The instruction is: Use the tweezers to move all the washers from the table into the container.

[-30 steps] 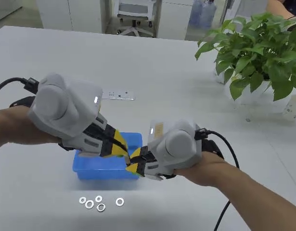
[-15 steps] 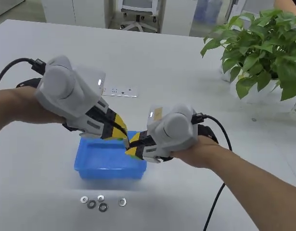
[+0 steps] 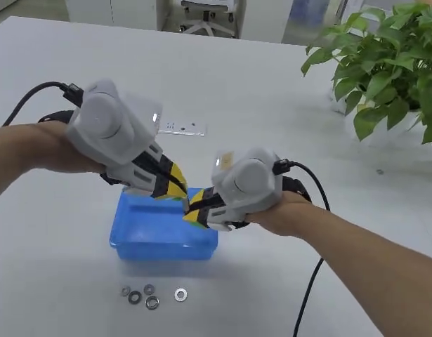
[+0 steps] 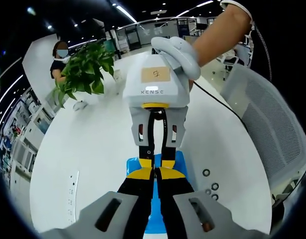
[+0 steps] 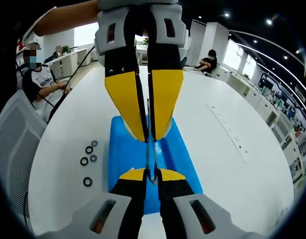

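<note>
Regrip step, by my read: left gripper [image 3: 176, 189] and right gripper [image 3: 192, 210] meet tip to tip over the blue container [image 3: 163, 251], centre frame. Both are clamped nearly closed on the tweezers [image 5: 151, 154]. Tweezer tips are hidden, so I can't tell spread or load. Five washers [image 3: 151, 295] sit on the table [image 3: 286, 91], lower centre. Next: settle on a one-gripper hold, then descend to the washers.

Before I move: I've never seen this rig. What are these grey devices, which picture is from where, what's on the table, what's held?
A person carries two hand-held two-jaw grippers. The head view looks down from a headset; each round picture comes from a camera on one gripper. The left gripper and right gripper meet tip to tip over a blue container on the white table. Five washers lie beside it. A thin metal strip, apparently the tweezers, sits in both closed jaws.
</note>
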